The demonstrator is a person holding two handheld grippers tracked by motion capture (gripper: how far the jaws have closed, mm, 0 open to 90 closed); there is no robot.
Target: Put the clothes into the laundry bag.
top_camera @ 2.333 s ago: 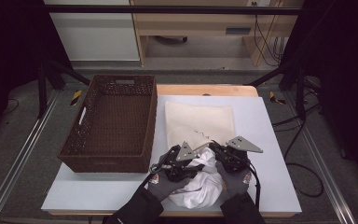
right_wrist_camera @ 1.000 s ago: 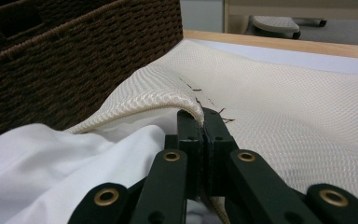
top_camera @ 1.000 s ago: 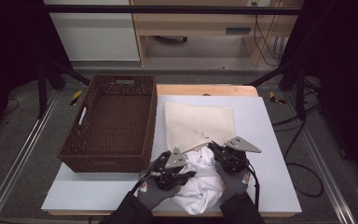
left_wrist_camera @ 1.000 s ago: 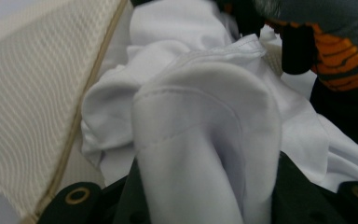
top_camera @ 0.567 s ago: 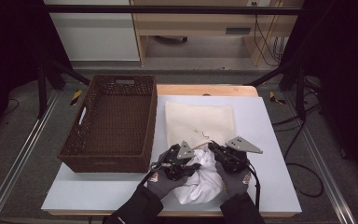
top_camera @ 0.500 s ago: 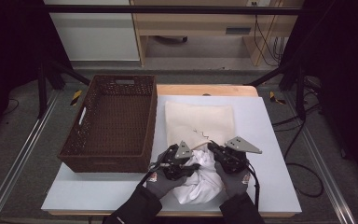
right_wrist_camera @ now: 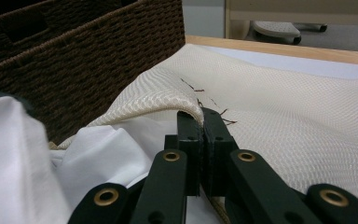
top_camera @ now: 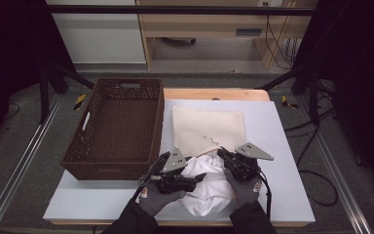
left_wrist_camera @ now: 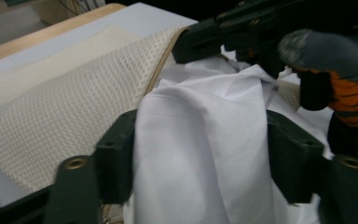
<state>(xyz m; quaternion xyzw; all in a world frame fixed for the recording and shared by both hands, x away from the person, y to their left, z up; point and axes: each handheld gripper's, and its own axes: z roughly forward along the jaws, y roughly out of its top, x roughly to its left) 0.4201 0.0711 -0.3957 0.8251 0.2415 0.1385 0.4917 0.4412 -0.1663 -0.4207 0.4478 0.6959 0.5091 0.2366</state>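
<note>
A cream mesh bag (top_camera: 207, 126) lies flat on the white table, its near edge lifted. My right gripper (top_camera: 222, 155) is shut on that edge; in the right gripper view the jaws (right_wrist_camera: 201, 116) pinch the bag's rim (right_wrist_camera: 186, 100). A crumpled white cloth (top_camera: 209, 187) sits at the bag's mouth between both hands. My left gripper (top_camera: 197, 178) points right into the cloth. Its jaws have just been opening and now stand wide, with a fold of the white cloth (left_wrist_camera: 200, 140) bulging between them. The mesh bag (left_wrist_camera: 51, 107) lies behind the cloth.
A dark brown wicker basket (top_camera: 112, 168) stands on the table's left half, close to my left hand; its wall (right_wrist_camera: 74, 60) rises beside the bag. A wooden strip (top_camera: 214, 93) borders the far edge. Bare table lies right of the bag.
The left gripper went up toward the bag's mouth with the cloth, then slid slightly back left while its jaws spread. The right gripper kept still on the bag's edge.
</note>
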